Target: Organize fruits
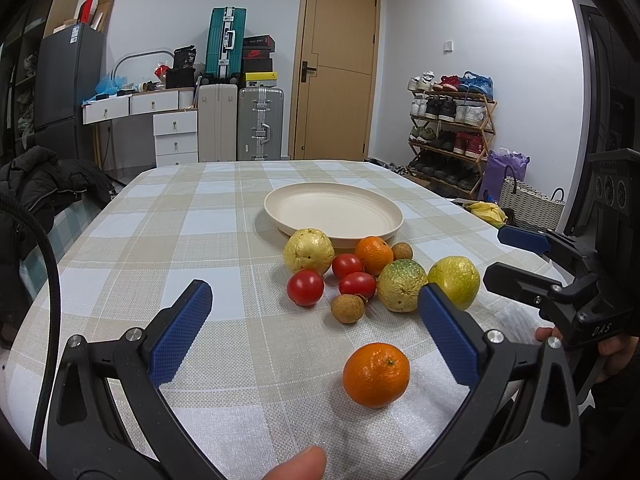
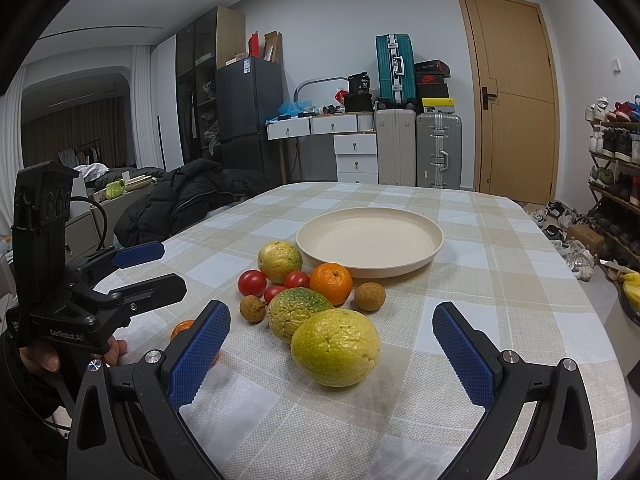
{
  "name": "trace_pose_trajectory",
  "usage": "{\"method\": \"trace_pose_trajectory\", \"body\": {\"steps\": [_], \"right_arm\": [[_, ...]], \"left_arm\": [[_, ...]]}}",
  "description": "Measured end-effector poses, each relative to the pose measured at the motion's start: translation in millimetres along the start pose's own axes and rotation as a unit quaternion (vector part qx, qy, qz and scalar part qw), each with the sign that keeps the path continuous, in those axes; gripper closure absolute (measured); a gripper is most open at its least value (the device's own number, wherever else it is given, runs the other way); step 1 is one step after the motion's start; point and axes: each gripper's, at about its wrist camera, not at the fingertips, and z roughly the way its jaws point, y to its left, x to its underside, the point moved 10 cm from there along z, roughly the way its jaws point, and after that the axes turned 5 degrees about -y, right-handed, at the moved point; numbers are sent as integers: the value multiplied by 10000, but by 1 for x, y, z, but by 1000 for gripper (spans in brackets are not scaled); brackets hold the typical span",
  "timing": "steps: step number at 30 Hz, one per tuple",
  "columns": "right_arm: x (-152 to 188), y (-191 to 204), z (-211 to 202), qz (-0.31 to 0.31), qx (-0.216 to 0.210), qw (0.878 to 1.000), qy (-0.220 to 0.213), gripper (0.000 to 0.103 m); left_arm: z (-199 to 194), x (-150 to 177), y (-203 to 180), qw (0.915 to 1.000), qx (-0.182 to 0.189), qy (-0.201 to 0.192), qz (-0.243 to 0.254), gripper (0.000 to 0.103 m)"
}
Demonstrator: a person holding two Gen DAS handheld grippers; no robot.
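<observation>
A cream plate (image 1: 334, 208) (image 2: 370, 240) sits mid-table with nothing on it. Just in front of it lies a cluster of fruit: a yellow wrinkled fruit (image 1: 308, 250), three tomatoes (image 1: 305, 287), a tangerine (image 1: 374, 255), two longans (image 1: 347, 309) and a green-yellow fruit (image 1: 402, 285). A lone tangerine (image 1: 376, 374) rests nearer, between the fingers of my open left gripper (image 1: 314, 308), untouched. My right gripper (image 2: 331, 320) is open around a big yellow-green fruit (image 2: 335, 346) without touching it. Each gripper shows in the other's view, the right gripper (image 1: 500, 258) and the left gripper (image 2: 172, 266).
The checked tablecloth (image 1: 168, 240) covers a table with rounded corners. A black jacket (image 2: 188, 196) lies on a chair at the left. A shoe rack (image 1: 452, 128) and a bag with bananas (image 1: 486, 212) stand on the right. Suitcases (image 1: 240, 124) and a door are behind.
</observation>
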Motion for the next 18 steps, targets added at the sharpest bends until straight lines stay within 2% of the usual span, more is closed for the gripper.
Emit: {"method": "trace_pose_trajectory", "body": {"steps": [18], "right_arm": [[1, -2, -3, 4, 21, 10000, 8, 0]], "left_arm": [[2, 0, -1, 10000, -6, 2, 16, 0]]}}
